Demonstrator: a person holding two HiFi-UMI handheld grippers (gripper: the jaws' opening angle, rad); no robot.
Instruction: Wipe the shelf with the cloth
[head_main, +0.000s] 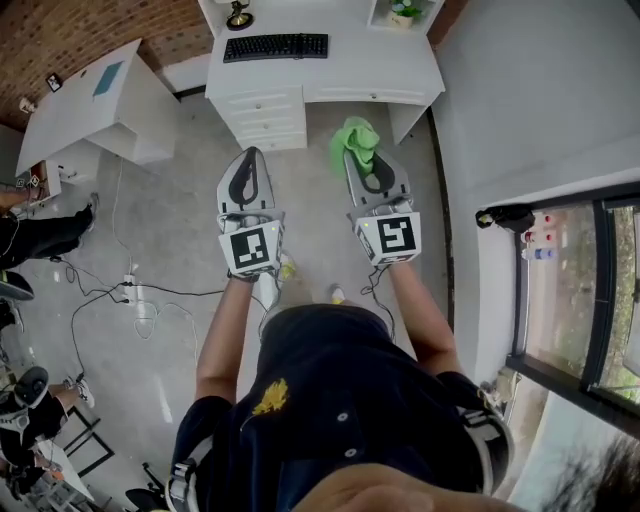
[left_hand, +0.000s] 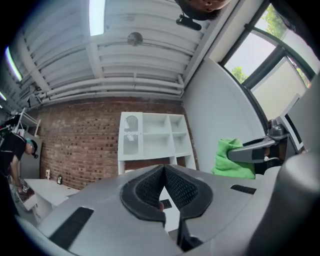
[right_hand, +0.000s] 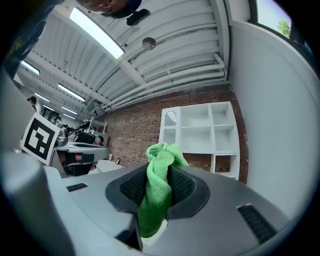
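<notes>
Carrying the cloth to the shelf, with no wiping begun.

The right gripper (right_hand: 159, 186) has its jaws nearly together, pinched on a bunched green cloth (right_hand: 159, 197) that sticks out past the tips at 12 o'clock and hangs below them at 6. The left gripper (left_hand: 163, 172), at 9 o'clock of the right in the head view, has its jaws closed tip to tip on nothing. Both point roughly level toward the white shelf (right_hand: 210, 126), which stands well apart at 12 o'clock, above a white desk (head_main: 370, 72) with a keyboard (head_main: 276, 46). My reading is that this is the approach step. The next move calls for walking closer, then raising the right gripper so the loose end of the cloth lies flat on a shelf board before sweeping sideways.
</notes>
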